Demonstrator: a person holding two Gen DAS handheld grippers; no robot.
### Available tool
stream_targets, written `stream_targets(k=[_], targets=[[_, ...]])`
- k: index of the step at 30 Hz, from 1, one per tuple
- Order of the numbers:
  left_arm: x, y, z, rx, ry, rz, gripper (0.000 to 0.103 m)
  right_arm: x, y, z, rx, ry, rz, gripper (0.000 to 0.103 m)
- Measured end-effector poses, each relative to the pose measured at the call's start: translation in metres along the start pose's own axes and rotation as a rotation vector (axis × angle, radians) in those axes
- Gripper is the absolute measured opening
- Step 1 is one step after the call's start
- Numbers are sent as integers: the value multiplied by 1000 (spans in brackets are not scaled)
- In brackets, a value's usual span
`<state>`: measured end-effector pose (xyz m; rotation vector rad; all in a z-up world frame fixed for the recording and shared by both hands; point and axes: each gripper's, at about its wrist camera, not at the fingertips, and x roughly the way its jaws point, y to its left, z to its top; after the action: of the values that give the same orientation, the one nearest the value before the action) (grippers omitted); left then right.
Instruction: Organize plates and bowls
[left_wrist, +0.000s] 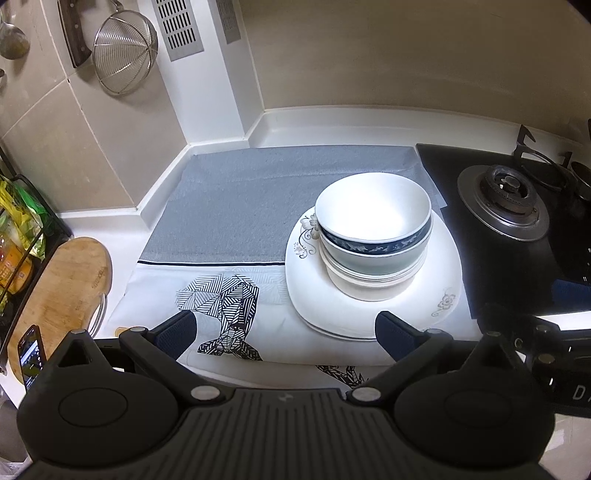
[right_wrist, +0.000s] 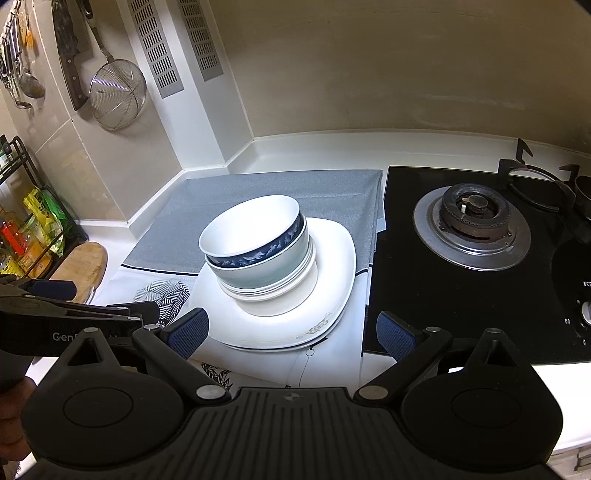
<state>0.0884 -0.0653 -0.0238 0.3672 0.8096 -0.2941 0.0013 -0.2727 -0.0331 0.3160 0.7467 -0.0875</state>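
Since nothing is gripped, the left gripper (left_wrist: 284, 326) hangs low in the frame with jaws apart over the patterned mat (left_wrist: 221, 295). Right of centre, nested bowls (left_wrist: 373, 229) sit on stacked square plates (left_wrist: 369, 314), largest underneath for steadiness. The right gripper (right_wrist: 291, 332), jaws likewise apart, hovers beside the gas hob (right_wrist: 476, 266).

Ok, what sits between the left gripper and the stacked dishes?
In the left wrist view, only the grey-and-white patterned cloth mat lies between the open left gripper and the stack of white square plates carrying the nested bowls.
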Motion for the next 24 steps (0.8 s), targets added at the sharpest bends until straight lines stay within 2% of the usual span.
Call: stream_targets(k=[24], targets=[[0,-1,0,11,-3,-4,103,-1,0,0,-2,-2,1,98]])
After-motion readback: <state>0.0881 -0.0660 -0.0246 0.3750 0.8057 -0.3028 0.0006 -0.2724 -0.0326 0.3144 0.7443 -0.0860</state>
